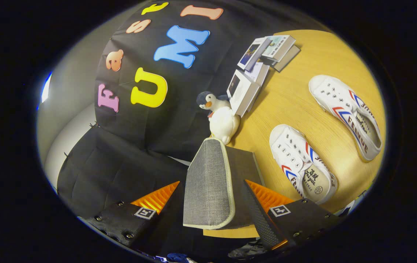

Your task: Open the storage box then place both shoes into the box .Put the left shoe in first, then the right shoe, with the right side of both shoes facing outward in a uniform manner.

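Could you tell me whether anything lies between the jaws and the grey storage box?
Nothing visible does: the gripper is open, and the grey storage box already sits between its jaws, apart from both. The two shoes lie beyond on the table.

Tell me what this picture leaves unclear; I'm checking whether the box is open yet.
- Box, gripper view: its grey lid stands between the open gripper fingers and hides the inside.
- Near shoe: heel partly behind a finger.
- Books: covers too small to make out.
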